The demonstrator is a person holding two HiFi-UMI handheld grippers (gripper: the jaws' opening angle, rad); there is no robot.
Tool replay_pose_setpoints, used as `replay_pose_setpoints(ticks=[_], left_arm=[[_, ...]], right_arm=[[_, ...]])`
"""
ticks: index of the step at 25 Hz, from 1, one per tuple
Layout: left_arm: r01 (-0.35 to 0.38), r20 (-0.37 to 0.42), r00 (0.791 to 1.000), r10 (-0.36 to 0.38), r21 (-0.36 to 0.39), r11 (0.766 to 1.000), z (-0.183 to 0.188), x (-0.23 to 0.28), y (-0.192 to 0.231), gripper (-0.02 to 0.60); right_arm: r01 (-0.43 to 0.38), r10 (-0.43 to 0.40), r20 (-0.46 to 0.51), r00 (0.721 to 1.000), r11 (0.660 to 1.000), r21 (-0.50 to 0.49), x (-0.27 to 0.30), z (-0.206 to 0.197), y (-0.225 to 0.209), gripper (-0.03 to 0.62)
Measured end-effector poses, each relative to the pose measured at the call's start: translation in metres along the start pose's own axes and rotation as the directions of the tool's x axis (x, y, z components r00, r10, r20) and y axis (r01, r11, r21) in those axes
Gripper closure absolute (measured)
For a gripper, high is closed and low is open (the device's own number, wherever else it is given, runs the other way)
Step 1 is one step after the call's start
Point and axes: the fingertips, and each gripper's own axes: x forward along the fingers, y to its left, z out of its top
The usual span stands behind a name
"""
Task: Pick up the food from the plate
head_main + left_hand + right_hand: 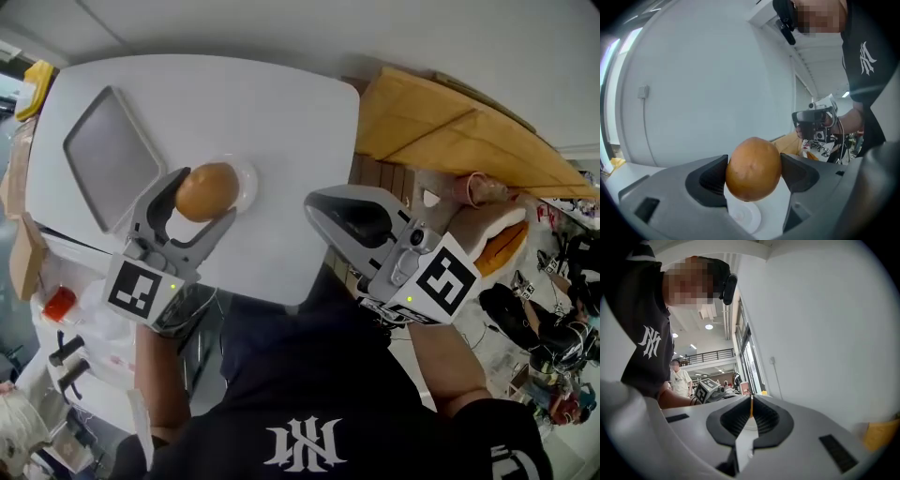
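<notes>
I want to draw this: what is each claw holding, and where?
The left claw grips the orange by its two opposite sides, around the middle. The right claw is shut and holds nothing.

One round orange-brown fruit [206, 190] is in sight, and one small round translucent white plate [249, 180]. There is one flat grey rectangular metal tray [111, 155] and one white table with rounded corners [281, 112]. Two grey plastic two-jaw grippers show: the left gripper [203, 199] and the right gripper [312, 201]. Each carries one black-and-white marker cube, two in all. The tan cardboard sheets [441, 127] overlap; at least two show, the exact number unclear. Two people appear: the dark-shirted wearer and a light-shirted bystander [680, 380].
</notes>
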Motion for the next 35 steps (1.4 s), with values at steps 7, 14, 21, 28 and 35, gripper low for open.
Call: replay_pose_setpoints(ticks=[7, 14, 21, 28, 35], left_arm=[[0.086, 0.195, 0.978, -0.079, -0.030, 0.996, 0.074, -0.060, -0.025, 0.229], [0.155, 0.296, 0.946, -0.131, -0.060, 0.986, 0.106, -0.139, -0.033, 0.229], [0.227, 0.320, 0.929, -0.186, -0.096, 0.969, 0.098, -0.202, -0.060, 0.229], [0.268, 0.282, 0.929, -0.240, -0.066, 0.961, 0.070, -0.253, -0.093, 0.229], [0.343, 0.287, 0.903, -0.319, -0.039, 0.938, 0.071, -0.280, -0.138, 0.229]], right_arm=[[0.022, -0.015, 0.066, 0.998, 0.994, -0.109, 0.004, 0.054, 0.053, 0.589], [0.052, -0.026, 0.143, 0.989, 0.983, -0.175, 0.013, 0.084, 0.113, 0.589], [0.027, 0.012, 0.200, 0.980, 0.982, -0.188, 0.018, 0.092, 0.177, 0.589], [-0.001, 0.041, 0.224, 0.974, 0.985, -0.173, 0.023, 0.082, 0.229, 0.589], [-0.046, 0.080, 0.225, 0.971, 0.987, -0.153, 0.017, 0.069, 0.261, 0.589]])
